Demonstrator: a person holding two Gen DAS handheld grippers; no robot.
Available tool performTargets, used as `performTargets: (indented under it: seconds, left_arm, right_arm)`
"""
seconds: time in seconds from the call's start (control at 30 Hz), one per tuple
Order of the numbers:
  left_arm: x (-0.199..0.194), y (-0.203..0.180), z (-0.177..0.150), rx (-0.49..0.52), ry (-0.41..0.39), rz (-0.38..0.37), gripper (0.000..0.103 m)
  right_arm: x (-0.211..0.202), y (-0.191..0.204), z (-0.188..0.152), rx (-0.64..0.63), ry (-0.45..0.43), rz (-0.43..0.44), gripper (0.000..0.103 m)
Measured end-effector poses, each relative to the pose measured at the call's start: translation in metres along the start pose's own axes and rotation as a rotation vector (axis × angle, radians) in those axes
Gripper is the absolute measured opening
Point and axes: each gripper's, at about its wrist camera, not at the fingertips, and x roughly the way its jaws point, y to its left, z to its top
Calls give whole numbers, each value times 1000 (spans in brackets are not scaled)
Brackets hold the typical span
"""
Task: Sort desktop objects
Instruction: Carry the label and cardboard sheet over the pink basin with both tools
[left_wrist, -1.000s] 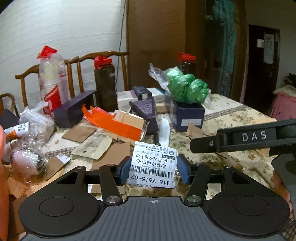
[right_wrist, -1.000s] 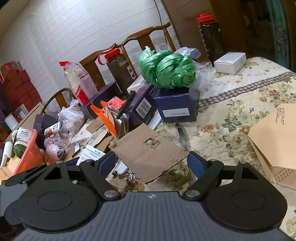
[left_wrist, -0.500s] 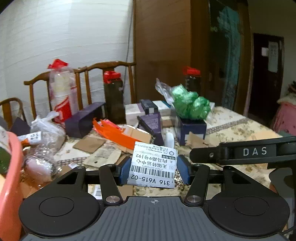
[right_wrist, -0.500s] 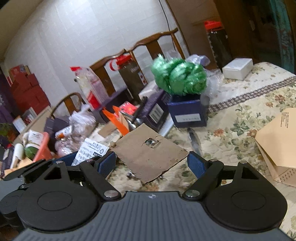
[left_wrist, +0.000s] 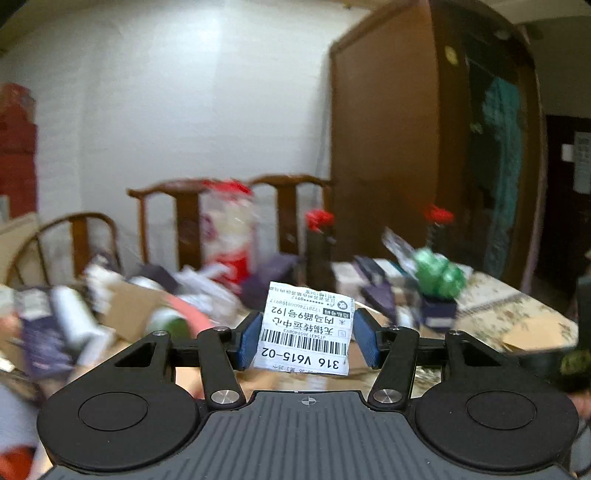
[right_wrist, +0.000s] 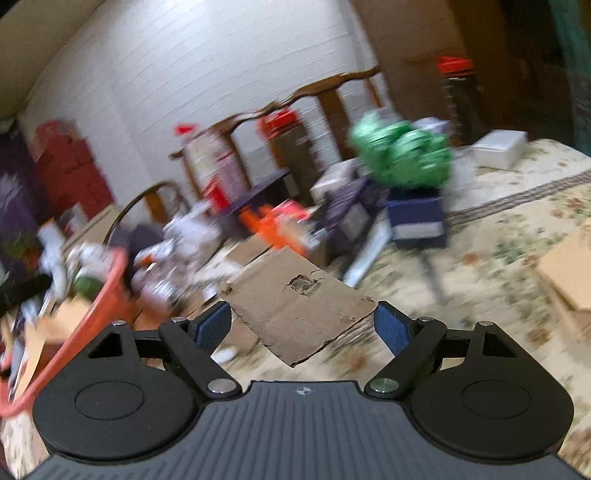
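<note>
In the left wrist view, the left gripper (left_wrist: 308, 341) is holding a white label (left_wrist: 305, 325) between its blue pads, the pads pressing on the label's two side edges, so the label is standing upright and lifted above the table (left_wrist: 517, 314). The label is thin, slightly creased paper printed with a barcode and "316 V615-02", seen upside down. Behind it the clutter is blurring into streaks; only the white wall above the chairs (left_wrist: 229, 188) is offering open room. In the right wrist view, the right gripper (right_wrist: 303, 325) is hanging with its jaws spread wide and nothing between the pads. A flat, rough piece of cardboard (right_wrist: 295, 306) with a torn hole is lying on the floral quilted cloth just ahead of the fingers, its ragged corner pointing back between them. An orange basket (right_wrist: 110, 291) rim is curving in close at the left, while bare cloth is stretching away to the right.
</note>
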Motion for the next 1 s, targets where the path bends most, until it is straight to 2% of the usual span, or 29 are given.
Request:
performTargets:
  seconds: [0.2, 0.5, 0.7, 1.0]
  left_arm:
    - [-34, 54, 9, -3, -45, 127, 56]
    - [-53, 127, 1, -40, -22, 289, 57]
    - [-54, 157, -8, -45, -7, 355, 57]
    - [-38, 179, -19, -58, 12, 382, 57]
  right_arm:
    - [-15, 82, 1, -113, 16, 131, 87]
    - [-18, 211, 11, -307, 10, 283, 87]
    - [9, 255, 7, -339, 46, 316, 87]
    - [42, 280, -7, -360, 103, 315, 87]
